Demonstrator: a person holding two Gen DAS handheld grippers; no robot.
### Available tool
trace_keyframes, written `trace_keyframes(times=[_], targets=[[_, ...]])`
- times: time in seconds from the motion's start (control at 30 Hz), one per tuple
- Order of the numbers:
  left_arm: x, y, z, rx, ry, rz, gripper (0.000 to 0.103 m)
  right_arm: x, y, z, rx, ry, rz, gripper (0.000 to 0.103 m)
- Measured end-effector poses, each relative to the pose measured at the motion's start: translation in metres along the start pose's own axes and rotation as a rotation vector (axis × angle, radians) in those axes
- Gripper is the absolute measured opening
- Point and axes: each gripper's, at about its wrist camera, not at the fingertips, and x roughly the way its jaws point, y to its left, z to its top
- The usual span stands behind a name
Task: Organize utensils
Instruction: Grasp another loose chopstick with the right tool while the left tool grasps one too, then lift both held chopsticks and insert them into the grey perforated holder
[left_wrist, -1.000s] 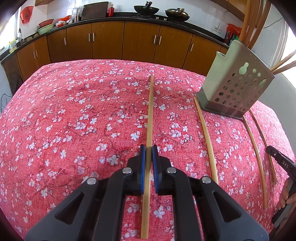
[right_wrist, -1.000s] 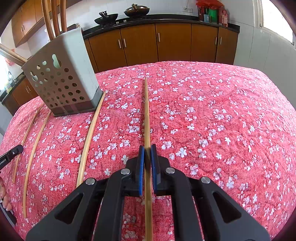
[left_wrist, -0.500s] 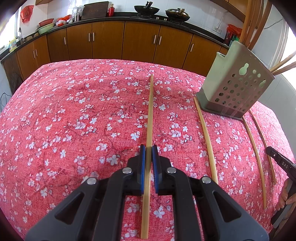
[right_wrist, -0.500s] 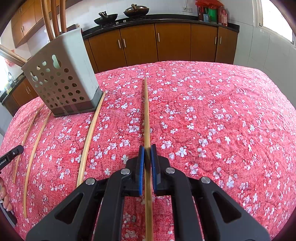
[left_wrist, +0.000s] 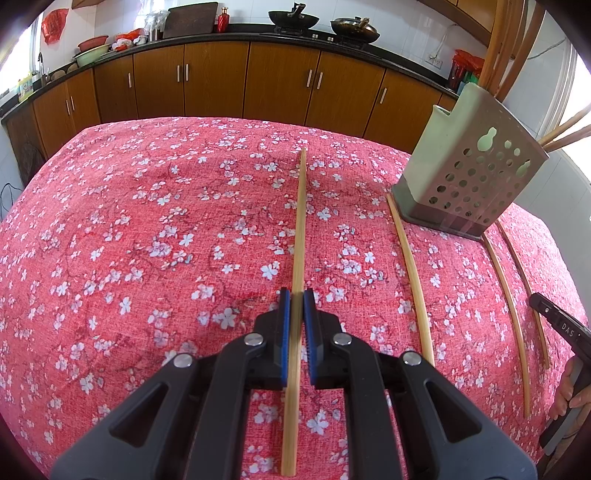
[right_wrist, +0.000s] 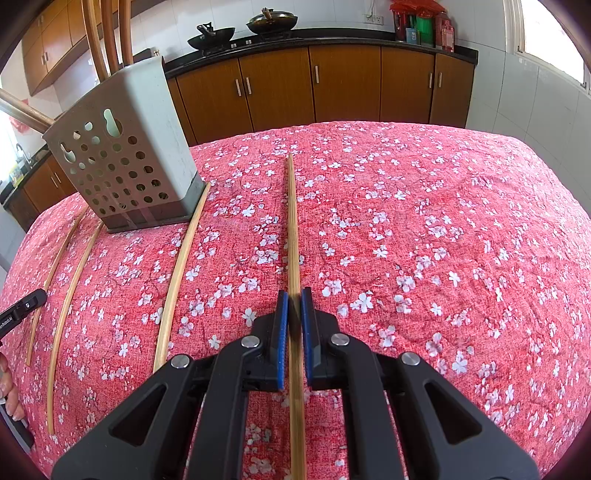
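- Closest in: my left tool (left_wrist: 294, 302) is clenched on a chopstick (left_wrist: 299, 229), blue pads pinching it on both sides. The stick runs dead straight along the tool's own line, with a stub poking back under it and the long part shooting out ahead.
- Same deal on the other side: my right tool (right_wrist: 291, 301) is clamped on its own chopstick (right_wrist: 292, 229), lined up the same way, tip pointing straight away from me.
- Just beyond the tips, three more loose chopsticks lie on the red flowery tabletop (left_wrist: 129, 240), all roughly parallel to the held ones. From the left tool they're off to the right, the nearest one (left_wrist: 410, 273) first; from the right tool they're off to the left (right_wrist: 181, 273).
- Farther out, the perforated grey utensil holder (left_wrist: 476, 184) stands ahead and right of the left tool, and ahead and left of the right tool (right_wrist: 125, 158). So it sits between my two hands, up front, with a few sticks already poking out the top.
- My guess: each stick has to tip from lying forward to standing up, then swing inward to the holder. Neither hand looks clearly nearer.
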Motion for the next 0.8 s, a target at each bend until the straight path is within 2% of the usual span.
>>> trace_keyframes(times=[0.17,0.63,0.73,0.8], targets=[[0.0,-0.001,0.0,0.001,0.002,0.003,0.011,0.0,-0.001,0.0,0.004,0.0,0.005,0.008],[-0.017,-0.016,-0.022,0.109,0.015,0.046,0.008,-0.024,-0.002,-0.025,-0.015,0.006,0.02,0.008],[-0.033,-0.018,-0.015,0.109,-0.025,0.038,0.008,-0.039,-0.005,-0.019,0.005,-0.039,0.032,0.008],[-0.05,-0.014,-0.007,0.103,-0.068,0.026,0.008,-0.059,-0.004,-0.009,0.01,-0.101,0.045,0.008]])
